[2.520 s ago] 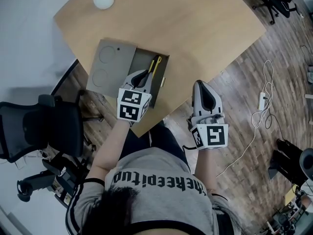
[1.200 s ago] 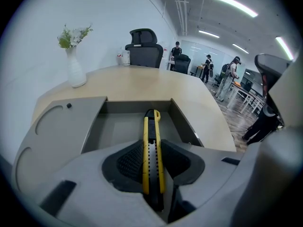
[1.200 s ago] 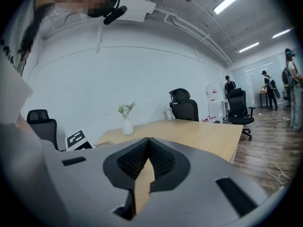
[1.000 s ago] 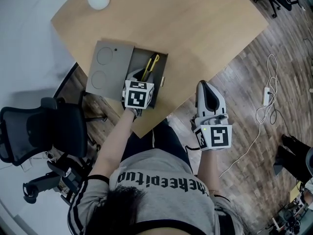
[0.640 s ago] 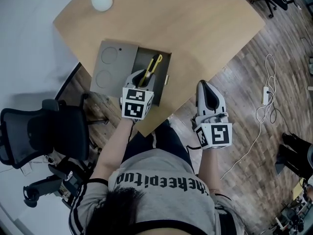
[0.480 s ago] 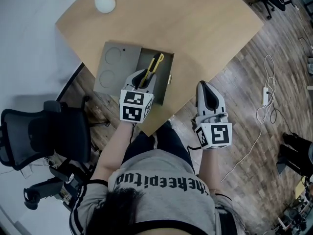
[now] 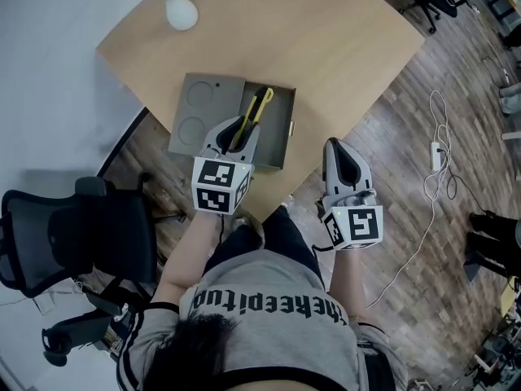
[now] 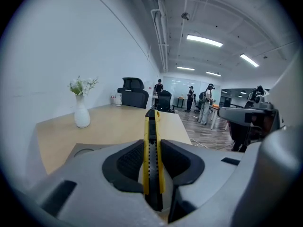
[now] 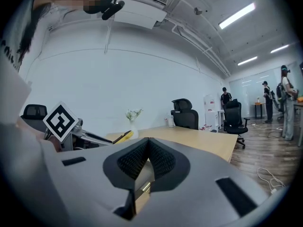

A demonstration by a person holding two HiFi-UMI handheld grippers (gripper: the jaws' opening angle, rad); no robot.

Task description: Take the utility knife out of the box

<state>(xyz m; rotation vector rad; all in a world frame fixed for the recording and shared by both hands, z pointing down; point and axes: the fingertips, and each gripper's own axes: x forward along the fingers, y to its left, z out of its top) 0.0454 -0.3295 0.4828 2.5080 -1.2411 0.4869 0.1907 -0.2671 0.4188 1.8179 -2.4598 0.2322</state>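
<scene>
The left gripper (image 8: 151,148) clamps the utility knife (image 8: 152,126) mid-body; it looks light, stiff and smooth (likely slippery). The right gripper (image 9: 147,148) sits closed, empty.

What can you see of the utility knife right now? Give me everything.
The utility knife is slim, yellow-bodied and plastic-looking, with a black slider track along its upper edge. The left gripper clamps its rear end between both pads, so it sticks straight out ahead. In the head view it sits over the open grey box, seemingly lifted clear; only the pads touch it.
</scene>
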